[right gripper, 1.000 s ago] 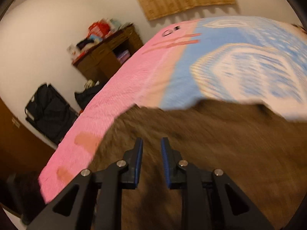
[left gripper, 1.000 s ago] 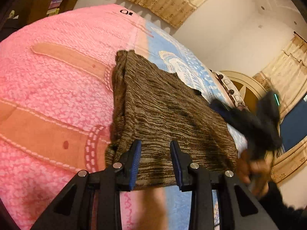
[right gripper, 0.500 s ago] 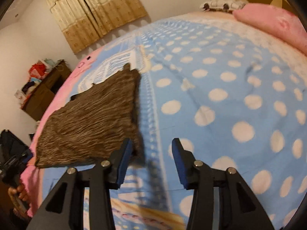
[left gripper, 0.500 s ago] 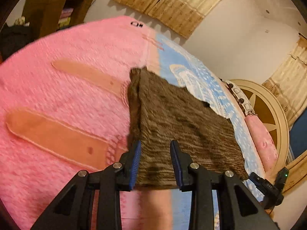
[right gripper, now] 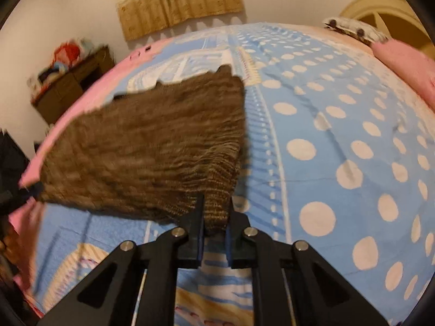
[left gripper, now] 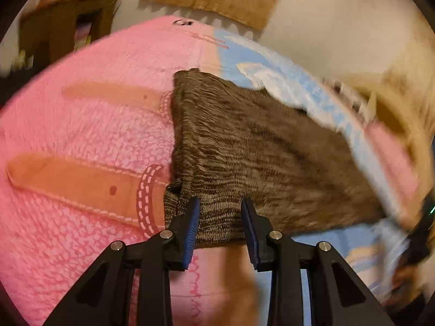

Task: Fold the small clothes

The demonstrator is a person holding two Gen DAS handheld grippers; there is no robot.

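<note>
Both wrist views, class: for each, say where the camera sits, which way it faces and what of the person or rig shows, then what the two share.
Left wrist view: on the left gripper, looking down over the brown knit garment on the pink side of the bedspread; its fingers straddle the near edge.
Right wrist view: on the right gripper, facing the blue dotted side; its jaws are closing on the garment's corner.
Shared: garment, bedspread, curtain.
</note>
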